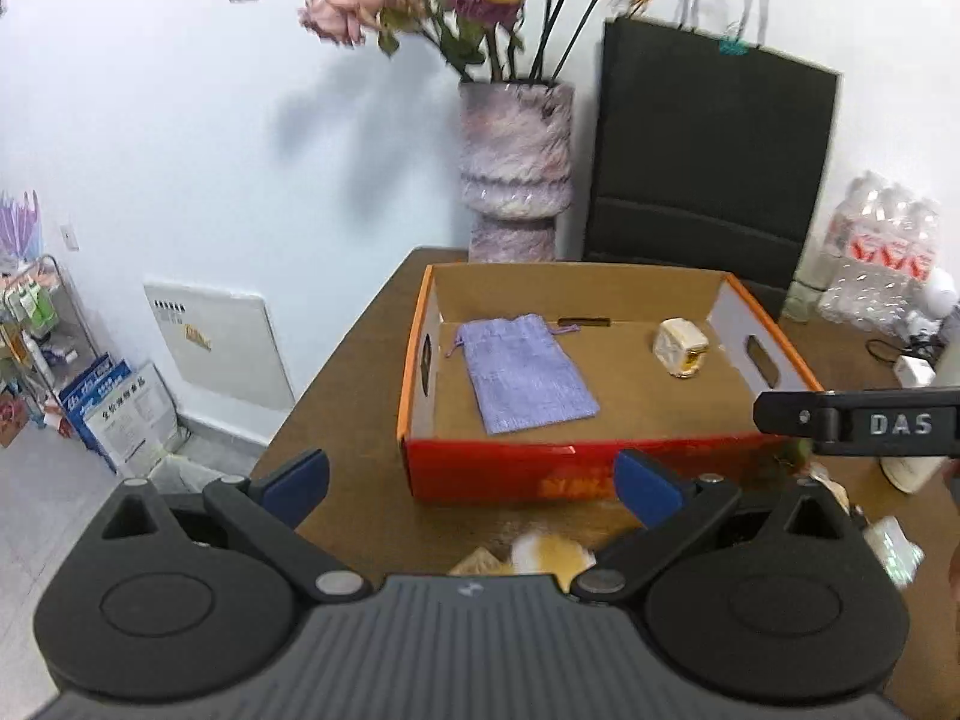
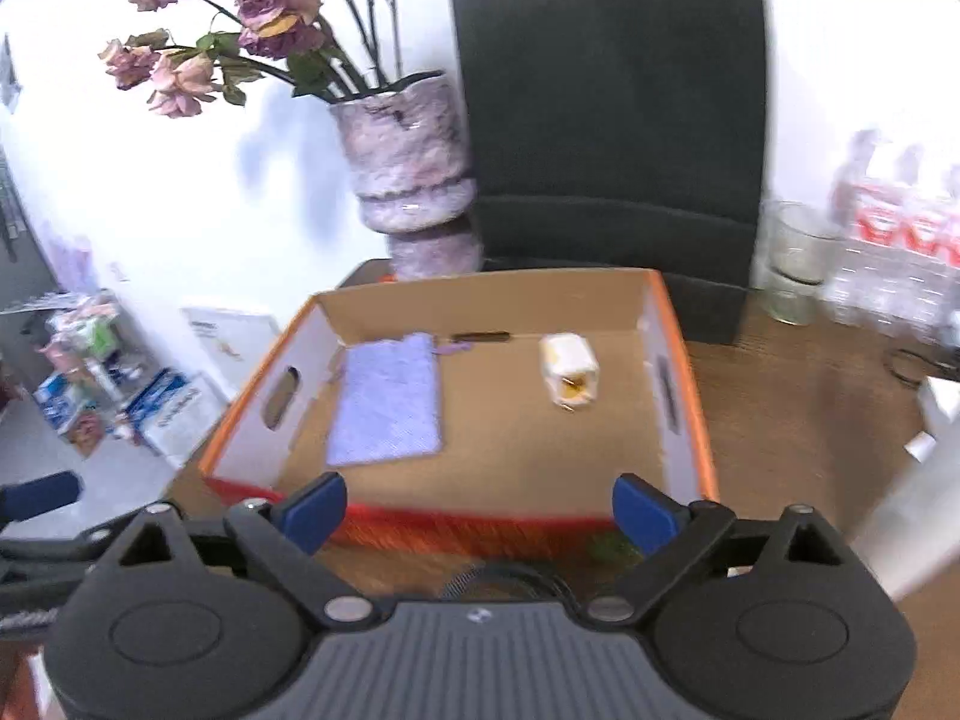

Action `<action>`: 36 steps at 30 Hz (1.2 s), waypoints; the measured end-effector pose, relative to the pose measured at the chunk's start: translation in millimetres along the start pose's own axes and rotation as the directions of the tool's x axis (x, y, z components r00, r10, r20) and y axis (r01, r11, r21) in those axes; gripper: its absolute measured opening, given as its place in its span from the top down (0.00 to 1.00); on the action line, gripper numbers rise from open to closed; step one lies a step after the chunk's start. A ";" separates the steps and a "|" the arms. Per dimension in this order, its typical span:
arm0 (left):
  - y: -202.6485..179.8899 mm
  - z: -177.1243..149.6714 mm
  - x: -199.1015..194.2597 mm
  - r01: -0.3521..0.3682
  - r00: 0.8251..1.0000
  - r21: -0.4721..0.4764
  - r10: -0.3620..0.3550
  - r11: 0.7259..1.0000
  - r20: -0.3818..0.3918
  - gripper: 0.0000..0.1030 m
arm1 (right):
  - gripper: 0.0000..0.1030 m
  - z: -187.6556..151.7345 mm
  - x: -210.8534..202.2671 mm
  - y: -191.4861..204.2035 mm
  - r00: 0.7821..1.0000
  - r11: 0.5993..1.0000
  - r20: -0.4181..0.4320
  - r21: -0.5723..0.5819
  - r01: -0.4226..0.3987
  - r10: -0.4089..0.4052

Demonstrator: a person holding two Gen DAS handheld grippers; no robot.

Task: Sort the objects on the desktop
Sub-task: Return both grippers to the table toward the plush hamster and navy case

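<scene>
Left wrist view shows my left gripper (image 1: 474, 483) with its jaws spread wide and nothing between them, hanging just short of the red front wall of the cardboard box (image 1: 510, 468) on the brown table (image 1: 354, 354). Inside the box, a purple cloth pouch (image 1: 528, 381) lies flat toward its left wall, and a small cream block (image 1: 681, 348) sits well apart from it near the right wall. My right gripper (image 2: 480, 507) is likewise wide and empty before the box's front edge.
</scene>
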State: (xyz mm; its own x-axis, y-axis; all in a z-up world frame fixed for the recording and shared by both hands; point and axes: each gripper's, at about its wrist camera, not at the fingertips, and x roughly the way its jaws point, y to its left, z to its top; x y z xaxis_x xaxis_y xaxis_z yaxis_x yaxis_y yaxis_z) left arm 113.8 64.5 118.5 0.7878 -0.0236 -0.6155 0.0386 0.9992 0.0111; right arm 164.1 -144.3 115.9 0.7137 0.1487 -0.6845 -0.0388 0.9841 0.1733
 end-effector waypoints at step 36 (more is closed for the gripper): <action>-19.8 -261.0 -124.9 0.037 0.960 0.087 -0.059 0.996 0.273 0.00 | 0.00 -316.1 -164.8 5.7 0.929 0.986 0.366 -0.125 0.109 -0.056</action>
State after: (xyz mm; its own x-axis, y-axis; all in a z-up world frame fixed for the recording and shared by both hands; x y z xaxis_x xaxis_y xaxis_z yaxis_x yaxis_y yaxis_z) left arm -145.8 56.2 -10.5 0.9219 -0.0908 -0.3767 0.1209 0.9910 0.0571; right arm -174.8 -132.5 5.9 0.9213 0.0475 -0.3860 -0.0481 0.9988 0.0080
